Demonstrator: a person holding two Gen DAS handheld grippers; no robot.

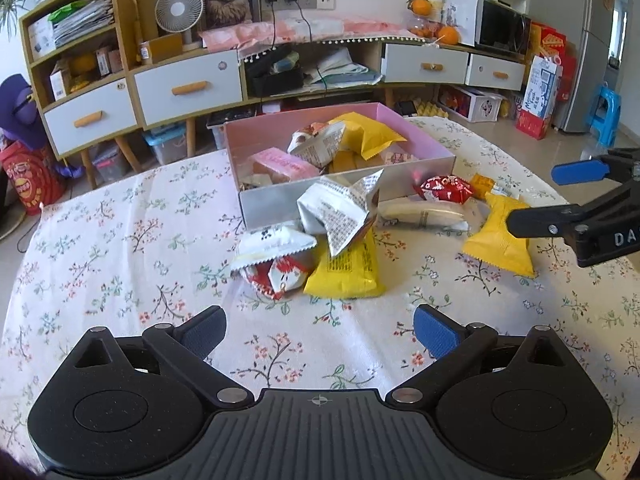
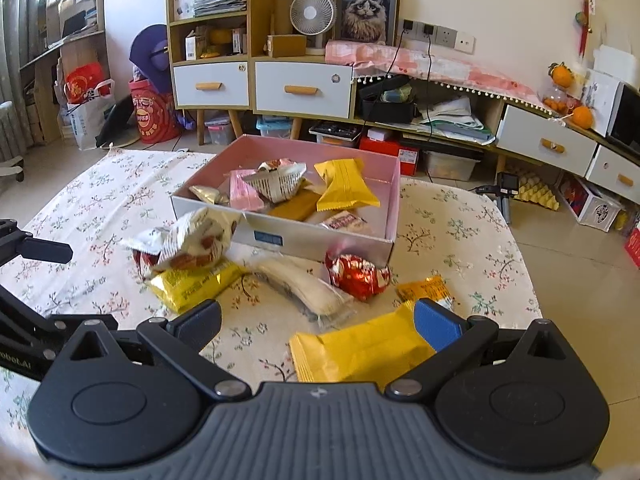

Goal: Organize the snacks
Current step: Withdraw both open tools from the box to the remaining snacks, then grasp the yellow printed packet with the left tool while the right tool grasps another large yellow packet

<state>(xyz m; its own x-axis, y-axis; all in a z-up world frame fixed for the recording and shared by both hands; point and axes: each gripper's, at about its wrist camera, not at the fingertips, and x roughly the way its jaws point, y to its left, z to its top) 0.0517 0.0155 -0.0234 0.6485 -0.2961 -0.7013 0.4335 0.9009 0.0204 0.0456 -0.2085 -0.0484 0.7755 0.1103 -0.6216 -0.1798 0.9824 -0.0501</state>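
A pink-lined box on the flowered table holds several snack packets. More lie in front of it: a white packet, a yellow one, a red one and a long pale one. My left gripper is open over bare cloth just short of that pile. My right gripper is open over another yellow packet, whose end lies by the blue pad.
A small orange packet lies near the table's right edge. Behind the table stand a long cabinet with drawers, a fan and floor clutter. Flowered cloth stretches left of the pile.
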